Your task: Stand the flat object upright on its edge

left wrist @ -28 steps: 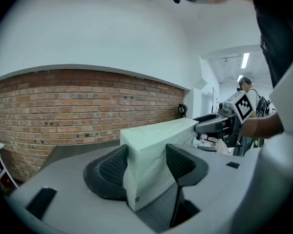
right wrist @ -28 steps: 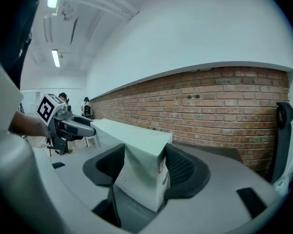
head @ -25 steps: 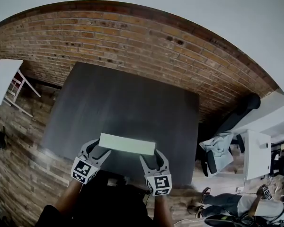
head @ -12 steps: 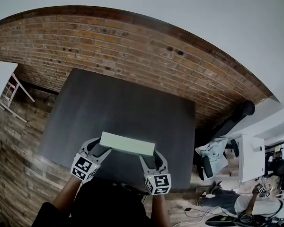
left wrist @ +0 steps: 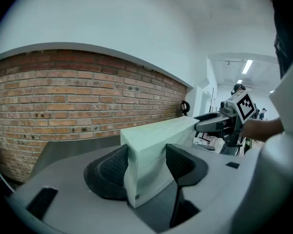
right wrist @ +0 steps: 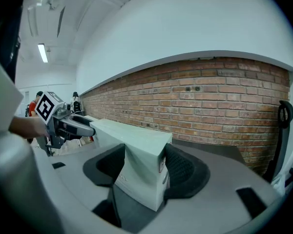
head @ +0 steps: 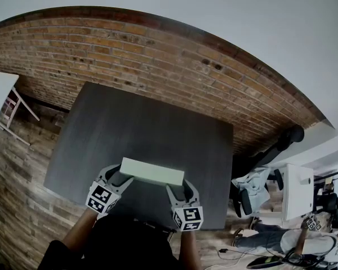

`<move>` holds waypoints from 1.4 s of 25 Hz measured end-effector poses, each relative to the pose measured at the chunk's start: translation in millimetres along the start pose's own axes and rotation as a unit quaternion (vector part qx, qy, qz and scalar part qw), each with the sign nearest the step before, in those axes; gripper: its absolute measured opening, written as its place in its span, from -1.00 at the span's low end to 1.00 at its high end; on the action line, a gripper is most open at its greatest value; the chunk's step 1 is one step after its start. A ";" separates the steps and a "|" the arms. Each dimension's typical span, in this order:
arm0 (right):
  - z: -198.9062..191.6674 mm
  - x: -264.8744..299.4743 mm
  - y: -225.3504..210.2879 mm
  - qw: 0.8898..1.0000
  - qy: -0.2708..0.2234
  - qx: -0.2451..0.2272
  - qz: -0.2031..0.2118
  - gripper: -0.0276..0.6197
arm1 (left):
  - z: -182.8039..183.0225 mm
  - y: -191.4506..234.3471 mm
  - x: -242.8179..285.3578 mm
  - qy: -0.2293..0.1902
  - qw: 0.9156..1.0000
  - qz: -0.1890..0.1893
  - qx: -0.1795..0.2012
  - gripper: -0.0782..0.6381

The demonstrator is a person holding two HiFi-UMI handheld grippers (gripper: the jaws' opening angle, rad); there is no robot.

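Open tabletop (head: 141, 122) spreads from 9 through 12 to 3 o'clock of the pale green box (head: 152, 171), bounded at 12 o'clock by the brick wall (head: 158, 55). The left hand-held gripper (head: 118, 177) and right hand-held gripper (head: 177, 188) occupy the box's 2 ends.

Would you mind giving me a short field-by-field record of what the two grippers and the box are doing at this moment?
object: pale green box, long and slim
held by: left gripper at its left end, right gripper at its right end
jaws: both shut on the box, pads on opposite faces
position: over the near part of the dark table, its length running left to right
contact with table: cannot tell
background: brick wall beyond the table
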State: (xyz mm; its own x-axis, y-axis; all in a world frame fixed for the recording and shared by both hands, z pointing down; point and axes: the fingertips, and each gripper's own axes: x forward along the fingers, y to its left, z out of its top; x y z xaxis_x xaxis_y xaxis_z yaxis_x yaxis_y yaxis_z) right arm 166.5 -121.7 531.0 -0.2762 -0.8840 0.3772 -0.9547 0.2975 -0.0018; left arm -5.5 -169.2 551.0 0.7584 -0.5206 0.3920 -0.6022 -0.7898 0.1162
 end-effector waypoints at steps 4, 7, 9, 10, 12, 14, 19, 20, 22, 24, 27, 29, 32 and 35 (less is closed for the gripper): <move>-4.0 6.9 -4.9 1.000 0.008 0.003 0.000 -0.07 | -1.5 3.5 8.1 0.006 1.000 -0.001 0.001 -0.06; -3.6 10.5 -8.0 1.000 0.008 0.008 -0.001 -0.07 | 0.7 6.5 11.8 0.001 1.000 -0.003 -0.001 -0.06; -3.5 12.6 -10.8 1.000 0.008 0.012 -0.001 -0.07 | 3.0 8.2 15.0 -0.004 1.000 -0.004 0.001 -0.06; -4.2 13.0 -12.0 1.000 0.008 0.013 -0.001 -0.07 | 3.9 8.6 16.5 -0.007 1.000 -0.005 0.003 -0.06; -5.5 13.3 -13.6 1.000 0.007 0.014 -0.001 -0.07 | 4.5 9.0 18.7 -0.014 1.000 -0.006 0.006 -0.06; -5.5 14.3 -15.1 1.000 0.005 0.013 -0.001 -0.07 | 4.2 9.2 20.2 -0.017 1.000 -0.006 0.004 -0.06; -5.2 15.4 -15.4 1.000 0.002 0.014 -0.002 -0.07 | 4.1 9.5 20.7 -0.023 1.000 -0.004 0.002 -0.06; -5.5 15.3 -15.4 1.000 0.002 0.014 -0.002 -0.07 | 3.9 9.4 20.6 -0.024 1.000 -0.003 0.002 -0.06; -5.8 14.6 -15.7 1.000 0.001 0.013 -0.001 -0.07 | 4.1 8.8 20.6 -0.026 1.000 -0.004 0.003 -0.06; -5.4 14.1 -15.4 1.000 -0.001 0.011 0.000 -0.07 | 4.1 8.6 20.1 -0.029 1.000 -0.004 0.005 -0.06; -5.0 13.6 -14.5 1.000 -0.003 0.007 -0.001 -0.07 | 3.4 9.0 19.2 -0.035 0.999 -0.007 0.011 -0.06; -4.5 14.0 -14.3 1.000 -0.005 0.005 -0.002 -0.07 | 3.7 8.9 19.4 -0.038 0.999 -0.008 0.012 -0.06; -4.0 14.5 -14.4 1.000 -0.006 0.004 -0.003 -0.07 | 4.7 8.5 20.3 -0.040 0.999 -0.008 0.017 -0.06; -4.0 14.5 -13.9 1.000 -0.005 0.002 -0.002 -0.07 | 3.2 8.4 20.4 -0.037 0.999 -0.008 0.019 -0.06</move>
State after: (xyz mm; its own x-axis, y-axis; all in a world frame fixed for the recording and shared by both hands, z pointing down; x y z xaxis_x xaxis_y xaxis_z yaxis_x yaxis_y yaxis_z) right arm 176.3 -137.2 540.2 -0.2728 -0.8891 0.3675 -0.9565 0.2917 -0.0045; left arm 5.6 -187.5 557.1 0.7844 -0.5298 0.3225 -0.5817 -0.8088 0.0863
